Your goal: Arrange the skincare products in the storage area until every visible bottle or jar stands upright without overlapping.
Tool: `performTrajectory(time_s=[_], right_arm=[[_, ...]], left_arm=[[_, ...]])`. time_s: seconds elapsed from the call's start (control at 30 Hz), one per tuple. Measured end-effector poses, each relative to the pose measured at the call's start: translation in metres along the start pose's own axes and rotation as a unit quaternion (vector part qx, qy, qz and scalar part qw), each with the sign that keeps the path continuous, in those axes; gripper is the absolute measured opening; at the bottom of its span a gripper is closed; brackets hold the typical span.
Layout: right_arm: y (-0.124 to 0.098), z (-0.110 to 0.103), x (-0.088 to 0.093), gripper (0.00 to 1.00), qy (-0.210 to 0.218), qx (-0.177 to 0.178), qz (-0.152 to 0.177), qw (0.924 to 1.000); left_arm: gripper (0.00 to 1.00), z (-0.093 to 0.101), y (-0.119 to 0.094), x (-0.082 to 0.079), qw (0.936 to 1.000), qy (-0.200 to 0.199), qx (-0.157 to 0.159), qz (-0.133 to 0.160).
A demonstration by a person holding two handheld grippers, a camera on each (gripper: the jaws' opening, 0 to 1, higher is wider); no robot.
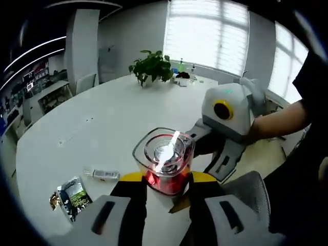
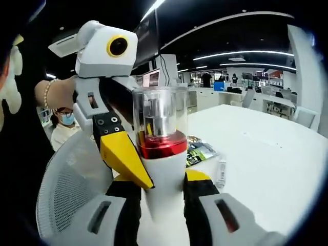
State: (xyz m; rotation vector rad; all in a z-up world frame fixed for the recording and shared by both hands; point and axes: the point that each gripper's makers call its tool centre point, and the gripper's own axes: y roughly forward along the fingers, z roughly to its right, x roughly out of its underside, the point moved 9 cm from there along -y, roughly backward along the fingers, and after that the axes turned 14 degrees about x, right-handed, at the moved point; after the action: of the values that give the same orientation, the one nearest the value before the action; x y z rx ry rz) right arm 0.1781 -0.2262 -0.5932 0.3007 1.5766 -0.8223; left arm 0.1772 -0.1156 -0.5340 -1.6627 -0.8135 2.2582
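A skincare bottle (image 1: 164,154) with a clear cap, a red band and a white body is held up above the white table (image 1: 92,123). In the left gripper view I look down on its cap, and my left gripper (image 1: 166,179) is shut on it at the red band. My right gripper (image 1: 202,148) reaches in from the right under the bottle. In the right gripper view the bottle (image 2: 161,123) stands upright between my right gripper's (image 2: 161,189) jaws, which are shut on its white body. The left gripper's yellow-tipped finger (image 2: 123,156) presses against the red band.
A small white tube (image 1: 102,174) and a dark sachet (image 1: 72,195) lie on the table near its edge. A potted plant (image 1: 152,66) stands at the far side. A grey mesh chair (image 2: 72,179) is close by, and a person sits behind it.
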Motion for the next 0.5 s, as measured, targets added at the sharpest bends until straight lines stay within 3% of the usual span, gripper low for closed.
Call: performTrajectory(time_s=[0.27,0.5], right_arm=[[0.002,0.009,0.013,0.31,-0.023,0.032,-0.002,0.9992],[0.013,0.016,0.029,0.31,-0.037,0.049,-0.014,0.9980]], left_arm=[[0.27,-0.008,0.016,0.006,0.9996,0.023,-0.010,-0.013],[0.27,-0.021,0.029,0.015,0.9994,0.019,-0.016,-0.023]])
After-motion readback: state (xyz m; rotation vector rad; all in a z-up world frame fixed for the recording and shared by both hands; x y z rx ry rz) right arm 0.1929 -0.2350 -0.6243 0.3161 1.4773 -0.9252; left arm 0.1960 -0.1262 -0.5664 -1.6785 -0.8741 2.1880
